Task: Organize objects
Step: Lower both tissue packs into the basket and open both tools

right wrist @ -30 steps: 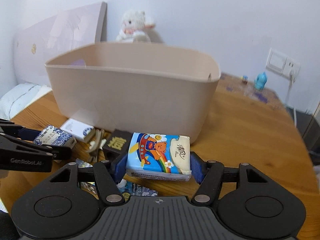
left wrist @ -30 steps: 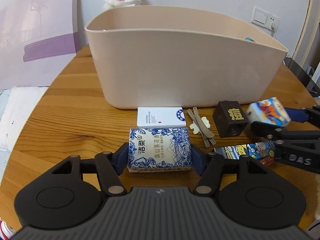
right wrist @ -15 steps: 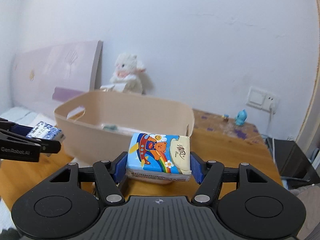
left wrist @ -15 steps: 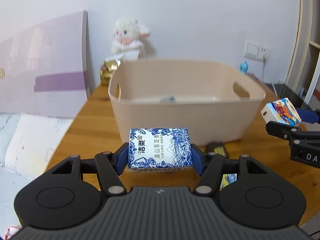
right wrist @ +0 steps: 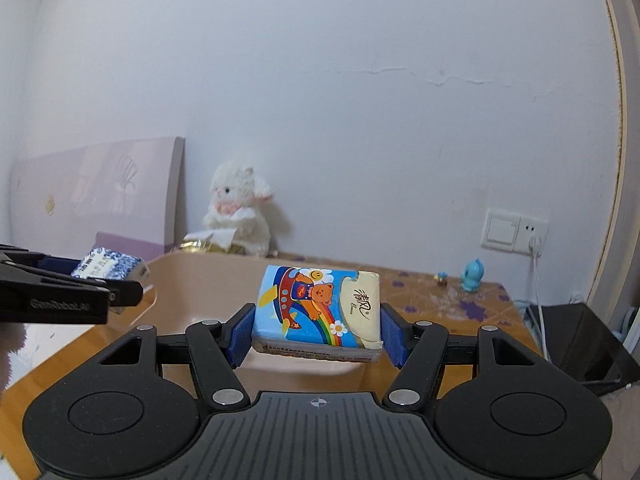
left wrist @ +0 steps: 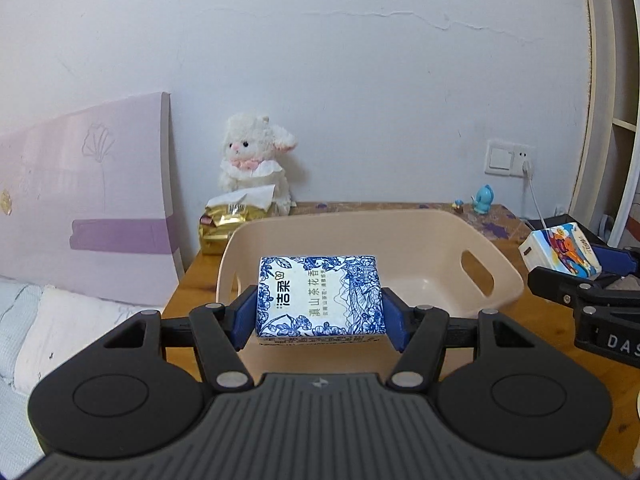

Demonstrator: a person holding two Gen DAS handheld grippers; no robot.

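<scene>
My left gripper (left wrist: 320, 316) is shut on a blue-and-white floral tissue pack (left wrist: 320, 296), held in the air above the near rim of the beige plastic basket (left wrist: 496, 276). My right gripper (right wrist: 316, 330) is shut on a colourful cartoon-bear tissue pack (right wrist: 316, 310), held above the basket (right wrist: 192, 284). Each gripper shows in the other's view: the right one with its pack (left wrist: 560, 254) at the right edge, the left one with its pack (right wrist: 106, 268) at the left edge. The small objects on the table are hidden below.
The basket stands on a wooden table (left wrist: 560, 344). A white plush lamb (left wrist: 252, 164) and a gold bag (left wrist: 224, 220) are behind it by the wall. A small blue toy (left wrist: 482, 198) and a wall socket (left wrist: 508, 158) are at the back right. A purple board (left wrist: 84, 204) leans at the left.
Both grippers have risen from the table surface with their tissue packs to above the basket's rim. The basket's inside now shows; the small items in front of it dropped out of view.
</scene>
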